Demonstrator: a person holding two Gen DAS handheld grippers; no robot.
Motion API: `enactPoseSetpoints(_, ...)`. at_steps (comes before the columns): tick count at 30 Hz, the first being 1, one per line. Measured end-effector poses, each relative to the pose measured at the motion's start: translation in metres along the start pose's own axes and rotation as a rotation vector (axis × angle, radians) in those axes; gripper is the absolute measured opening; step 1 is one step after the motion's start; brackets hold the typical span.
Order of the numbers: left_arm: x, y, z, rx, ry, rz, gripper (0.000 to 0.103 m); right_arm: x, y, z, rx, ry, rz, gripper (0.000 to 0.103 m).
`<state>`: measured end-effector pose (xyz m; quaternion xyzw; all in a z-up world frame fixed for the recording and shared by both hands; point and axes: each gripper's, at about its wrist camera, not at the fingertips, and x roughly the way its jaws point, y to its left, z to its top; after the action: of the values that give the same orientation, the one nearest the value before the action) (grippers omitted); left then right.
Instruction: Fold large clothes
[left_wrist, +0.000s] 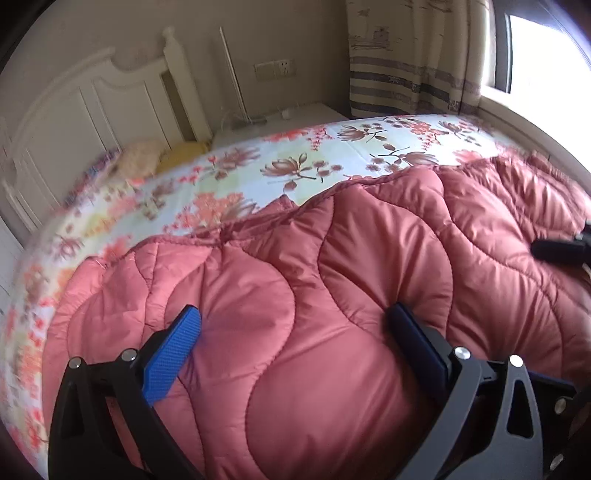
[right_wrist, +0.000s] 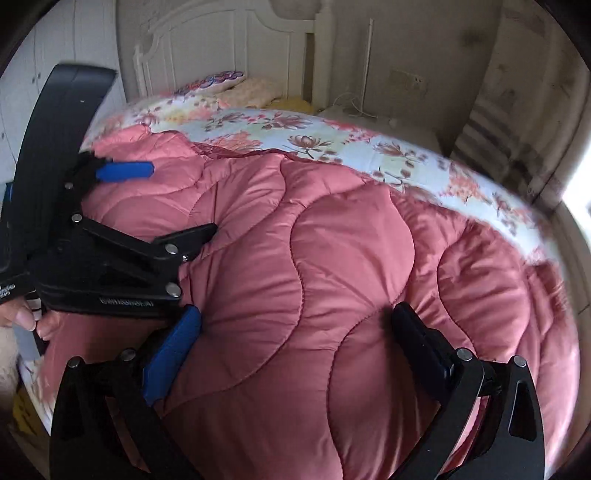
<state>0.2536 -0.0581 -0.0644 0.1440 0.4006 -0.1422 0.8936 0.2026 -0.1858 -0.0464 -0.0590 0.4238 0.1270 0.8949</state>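
While blur smears the left edge of both views, we make out a white headboard (left_wrist: 74, 122) and a flowered sheet (left_wrist: 325, 155) with some pillows (right_wrist: 236, 85) too soft to tell apart. Across the sheet lies the pink quilted coat (left_wrist: 295, 295), its near edge cut off by both frames. Our left gripper (left_wrist: 291, 325) is spread wide, fingers resting on the padding and clasping nothing; in the right view it sits at the far left, a hand (right_wrist: 33, 317) behind it half hidden. Our right gripper (right_wrist: 295, 325) is likewise spread wide over the coat. At far right, a curtain (left_wrist: 417, 66) and glaring window (left_wrist: 543, 62) wash out.
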Motion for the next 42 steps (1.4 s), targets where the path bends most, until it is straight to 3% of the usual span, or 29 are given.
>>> enactPoseSetpoints(6, -0.017, 0.013, 0.003, -0.008, -0.004, -0.009, 0.101, -0.009, -0.002, 0.003, 0.031, 0.014, 0.006, 0.098)
enactPoseSetpoints(8, -0.036, 0.030, 0.009, -0.003, -0.074, 0.063, 0.101, -0.029, -0.016, 0.006, 0.063, -0.026, -0.025, 0.098)
enactPoseSetpoints(10, -0.038, 0.054, 0.015, -0.028, -0.087, 0.145, 0.101, -0.044, -0.035, 0.007, 0.095, -0.062, -0.056, 0.098)
enactPoseSetpoints(13, -0.008, 0.095, 0.012, -0.096, 0.008, 0.214, 0.101, -0.047, -0.082, 0.002, 0.205, -0.047, -0.147, 0.098)
enactPoseSetpoints(14, 0.005, 0.103, 0.007, -0.115, 0.046, 0.208, 0.101, -0.039, -0.100, -0.004, 0.259, -0.009, -0.169, 0.098)
enactPoseSetpoints(15, 0.020, 0.113, 0.001, -0.160, 0.077, 0.148, 0.101, -0.028, -0.114, -0.011, 0.296, 0.021, -0.168, 0.098)
enactPoseSetpoints(17, 0.027, 0.126, -0.001, -0.230, 0.087, 0.081, 0.101, -0.015, -0.127, -0.022, 0.341, 0.004, -0.094, 0.099)
enactPoseSetpoints(22, 0.031, 0.124, 0.000, -0.215, 0.084, 0.110, 0.101, -0.010, -0.119, -0.019, 0.309, 0.013, -0.121, 0.099)
enactPoseSetpoints(26, 0.031, 0.124, -0.003, -0.240, 0.087, 0.082, 0.101, -0.011, -0.123, -0.022, 0.320, 0.000, -0.096, 0.099)
enactPoseSetpoints(39, 0.022, 0.124, -0.011, -0.292, 0.103, 0.109, 0.101, -0.007, -0.133, -0.016, 0.285, -0.008, -0.036, 0.099)
enactPoseSetpoints(42, -0.012, 0.115, -0.015, -0.304, 0.052, 0.236, 0.101, -0.016, -0.128, -0.014, 0.284, -0.014, -0.079, 0.098)
